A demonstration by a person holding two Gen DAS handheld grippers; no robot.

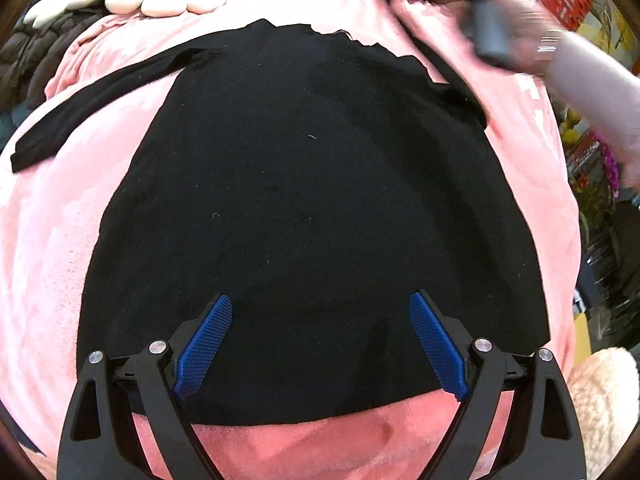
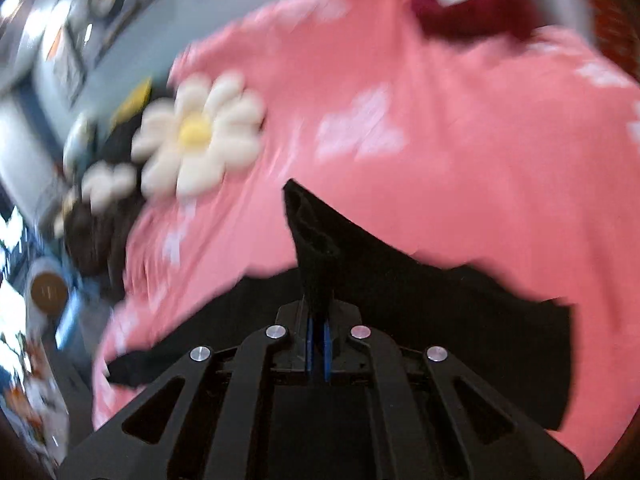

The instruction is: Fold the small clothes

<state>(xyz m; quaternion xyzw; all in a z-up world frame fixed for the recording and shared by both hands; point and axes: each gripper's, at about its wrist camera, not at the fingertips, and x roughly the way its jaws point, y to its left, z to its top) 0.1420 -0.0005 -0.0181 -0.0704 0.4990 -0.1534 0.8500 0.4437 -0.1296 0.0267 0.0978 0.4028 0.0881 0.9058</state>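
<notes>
A black long-sleeved garment (image 1: 312, 208) lies flat on a pink blanket (image 1: 48, 248). Its left sleeve (image 1: 100, 96) stretches out to the far left. My left gripper (image 1: 320, 344) is open, its blue pads (image 1: 206, 344) spread over the garment's near hem, holding nothing. My right gripper (image 2: 319, 344) is shut on a bunched piece of the black garment (image 2: 316, 248), lifted off the blanket. In the left wrist view the right hand with its gripper (image 1: 488, 28) is a blur at the garment's far right corner.
Cream daisy-shaped cushions (image 2: 200, 132) and a dark brown quilted item (image 1: 36, 56) lie at the blanket's far left. A dark red item (image 2: 472, 12) sits at the far end. A tan plush thing (image 1: 600, 400) is at the near right. Shelves with clutter (image 1: 596, 184) stand right.
</notes>
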